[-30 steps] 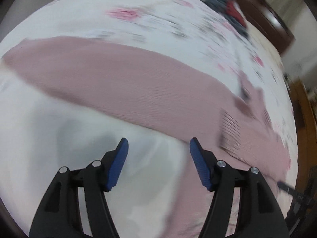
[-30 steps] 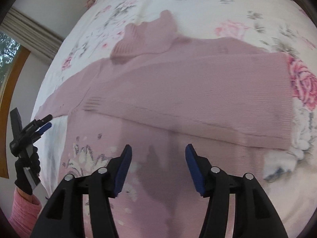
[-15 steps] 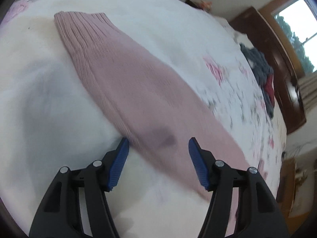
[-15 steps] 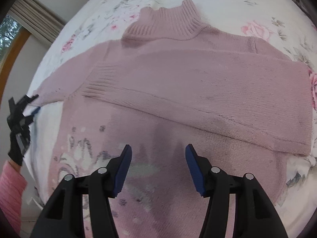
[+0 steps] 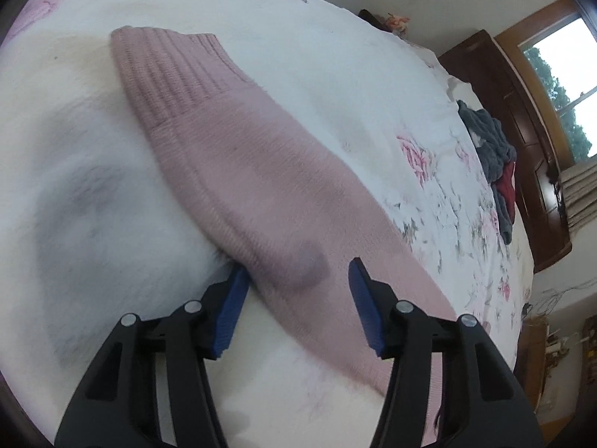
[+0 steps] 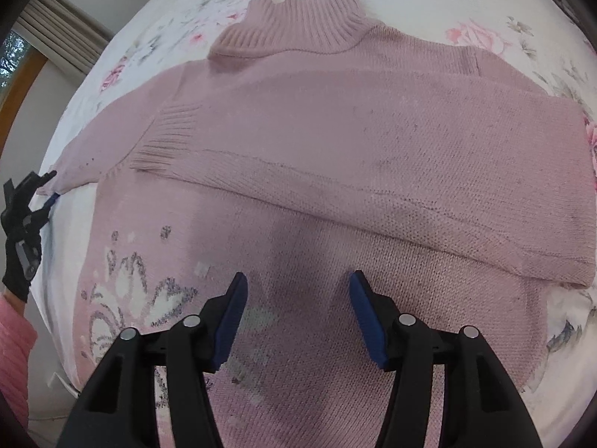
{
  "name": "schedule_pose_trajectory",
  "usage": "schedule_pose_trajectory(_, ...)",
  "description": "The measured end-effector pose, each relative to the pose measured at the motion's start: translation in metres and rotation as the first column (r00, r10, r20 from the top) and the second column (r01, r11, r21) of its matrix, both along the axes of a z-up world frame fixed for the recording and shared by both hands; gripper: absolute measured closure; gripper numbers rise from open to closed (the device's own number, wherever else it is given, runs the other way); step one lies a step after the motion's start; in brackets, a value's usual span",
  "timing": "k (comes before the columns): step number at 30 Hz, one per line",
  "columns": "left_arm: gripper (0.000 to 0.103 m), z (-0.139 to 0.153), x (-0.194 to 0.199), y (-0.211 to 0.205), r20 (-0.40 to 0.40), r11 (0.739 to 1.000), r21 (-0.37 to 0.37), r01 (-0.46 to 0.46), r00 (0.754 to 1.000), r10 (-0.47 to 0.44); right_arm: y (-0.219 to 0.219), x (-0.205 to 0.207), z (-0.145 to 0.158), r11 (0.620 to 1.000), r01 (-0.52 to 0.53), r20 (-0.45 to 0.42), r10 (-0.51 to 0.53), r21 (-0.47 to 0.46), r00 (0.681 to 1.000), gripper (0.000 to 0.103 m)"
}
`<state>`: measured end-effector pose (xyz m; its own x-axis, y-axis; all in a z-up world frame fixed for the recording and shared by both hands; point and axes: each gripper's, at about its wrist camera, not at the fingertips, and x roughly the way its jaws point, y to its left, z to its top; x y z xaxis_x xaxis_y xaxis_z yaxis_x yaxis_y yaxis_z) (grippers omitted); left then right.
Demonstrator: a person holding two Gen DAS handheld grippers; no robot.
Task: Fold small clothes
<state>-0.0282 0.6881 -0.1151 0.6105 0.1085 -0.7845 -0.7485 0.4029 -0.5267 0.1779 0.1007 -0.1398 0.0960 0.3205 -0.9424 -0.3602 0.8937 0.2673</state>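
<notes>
One sleeve (image 5: 261, 171) stretches away from the spread left gripper (image 5: 296, 308); the right gripper (image 6: 296, 315), also spread, hovers mid-sweater (image 6: 373, 142).

Floral bedspread (image 5: 429, 119), dark wooden headboard (image 5: 522, 142), window (image 5: 563, 74)

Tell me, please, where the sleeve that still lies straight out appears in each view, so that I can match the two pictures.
Left wrist view: the sleeve runs diagonally through the middle, cuff at upper left, between the open left gripper fingers.
Right wrist view: the sleeve lies at the left edge, ending near the left gripper.
Shared landmark: the flowered bedspread.
</notes>
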Motion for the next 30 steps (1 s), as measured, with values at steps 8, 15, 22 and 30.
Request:
schedule_pose_trajectory(8, 0.067, -0.005, 0.012, 0.010, 0.014, 1.000, 0.001, -0.023, 1.000, 0.023, 0.004, -0.001, -0.004, 1.000, -0.008, 0.002, 0.008, -0.007, 1.000, 0.041)
schedule_pose_trajectory(15, 0.093, 0.017, 0.023, -0.006, 0.039, 0.995, 0.080, 0.055, 0.998, -0.058, 0.001, -0.003, -0.003, 1.000, -0.010, 0.007, 0.010, 0.000, 1.000, 0.041)
schedule_pose_trajectory(22, 0.094, 0.055, 0.041, -0.066, 0.122, 0.964, 0.122, 0.238, 0.960, -0.253, -0.007, -0.009, 0.002, 1.000, 0.000, 0.004, 0.000, 0.015, 1.000, 0.041)
schedule_pose_trajectory(30, 0.094, 0.080, 0.083, -0.171, 0.241, 0.886, 0.106, 0.451, 0.853, -0.463, -0.027, -0.012, 0.013, 1.000, 0.017, 0.018, -0.017, 0.023, 1.000, 0.041)
